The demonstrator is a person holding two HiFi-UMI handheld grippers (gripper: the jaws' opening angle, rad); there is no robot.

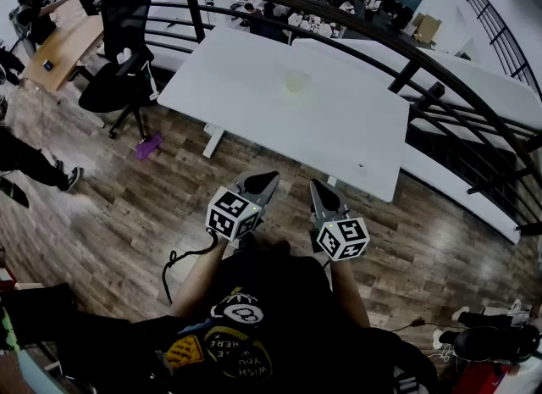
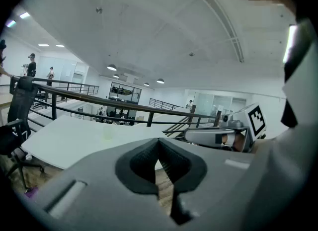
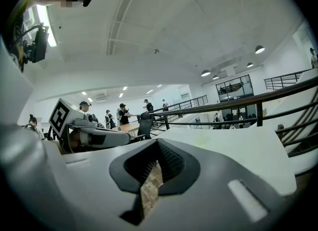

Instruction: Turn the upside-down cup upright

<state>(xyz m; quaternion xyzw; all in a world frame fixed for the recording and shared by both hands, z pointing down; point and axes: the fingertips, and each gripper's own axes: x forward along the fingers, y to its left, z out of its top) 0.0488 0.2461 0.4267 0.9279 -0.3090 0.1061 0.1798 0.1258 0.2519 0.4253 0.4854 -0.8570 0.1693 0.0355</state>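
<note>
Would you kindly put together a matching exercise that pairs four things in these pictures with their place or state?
Things:
1. cup
2. office chair
3. purple object
4. left gripper

Descriptions:
A. lying on the wooden floor
B. shut and empty, held short of the table
C. standing on the white table, far from both grippers
D. black, left of the table in the head view

Pairs: 1-C, 2-D, 3-A, 4-B
</note>
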